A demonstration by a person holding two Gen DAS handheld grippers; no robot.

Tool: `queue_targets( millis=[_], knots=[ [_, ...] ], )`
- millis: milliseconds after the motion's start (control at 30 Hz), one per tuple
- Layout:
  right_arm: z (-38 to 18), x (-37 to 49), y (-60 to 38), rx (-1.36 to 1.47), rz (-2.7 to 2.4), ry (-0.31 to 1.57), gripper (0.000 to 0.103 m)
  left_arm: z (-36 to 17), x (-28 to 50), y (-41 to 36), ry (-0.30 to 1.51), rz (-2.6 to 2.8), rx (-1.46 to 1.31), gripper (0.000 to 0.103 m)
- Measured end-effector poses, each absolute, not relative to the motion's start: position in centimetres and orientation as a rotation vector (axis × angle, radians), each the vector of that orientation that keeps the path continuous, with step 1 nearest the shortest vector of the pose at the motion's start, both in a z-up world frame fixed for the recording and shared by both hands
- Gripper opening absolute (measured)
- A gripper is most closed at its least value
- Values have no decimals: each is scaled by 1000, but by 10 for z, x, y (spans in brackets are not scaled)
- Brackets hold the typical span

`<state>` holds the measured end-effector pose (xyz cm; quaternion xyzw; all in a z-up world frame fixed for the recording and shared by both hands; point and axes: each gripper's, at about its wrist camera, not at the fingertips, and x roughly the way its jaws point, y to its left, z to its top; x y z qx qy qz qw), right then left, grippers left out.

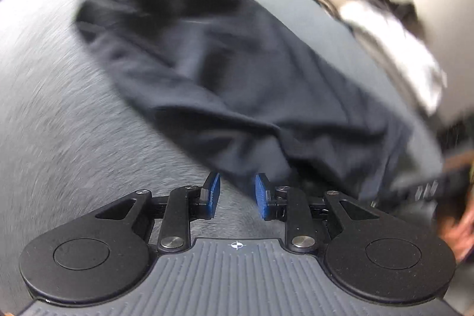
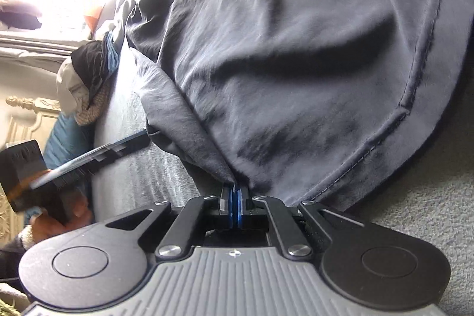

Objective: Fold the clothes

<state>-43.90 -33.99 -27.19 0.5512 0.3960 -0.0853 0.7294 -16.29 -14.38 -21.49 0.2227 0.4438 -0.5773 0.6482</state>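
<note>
- My right tool (image 2: 236,199) has its blue pads pressed together on a bunched fold of the dark navy garment (image 2: 296,64), right at the near edge of the cloth.
- From that pinch the garment fans out away from me, wrinkled, with a stitched hem (image 2: 414,96) curving down its right side.
- It's lying on a grey fuzzy blanket (image 2: 414,227), looks like a bed rather than a bench.
- My left tool (image 1: 235,193) is spread a bit, and I see only blanket in the gap between the pads. The garment's near edge sits just beyond the right pad; can't tell if it touches, that view is pretty blurred.
- In the right wrist view the left tool (image 2: 130,142) pokes in from the left with a hand (image 2: 59,221) on its handle.
- Far left there's a heap of other clothes (image 2: 89,79) at the blanket's edge.
</note>
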Motion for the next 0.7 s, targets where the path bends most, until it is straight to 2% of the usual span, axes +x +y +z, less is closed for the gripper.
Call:
queue_targets(
  millis=[133, 200, 267, 300, 500, 600, 700],
  knots=[
    [-263, -445, -342, 1205, -207, 864, 8, -218, -171, -163, 1012, -1318, 496, 25],
    [-252, -451, -343, 1166, -238, 864, 16, -220, -168, -169, 1051, -1301, 463, 25],
    [-237, -459, -345, 1110, -287, 855, 29, -222, -166, -171, 1094, -1281, 437, 26],
    [-229, -464, -346, 1078, -310, 847, 31, -223, -164, -171, 1111, -1271, 429, 26],
    [-174, -457, -327, 770, -244, 800, 31, -228, -154, -174, 1174, -1227, 370, 26],
    [-167, -429, -300, 631, -66, 854, 29, -230, -150, -174, 1194, -1203, 329, 26],
    [-188, -409, -283, 557, -33, 955, 28, -227, -146, -173, 1200, -1197, 300, 26]
  ],
)
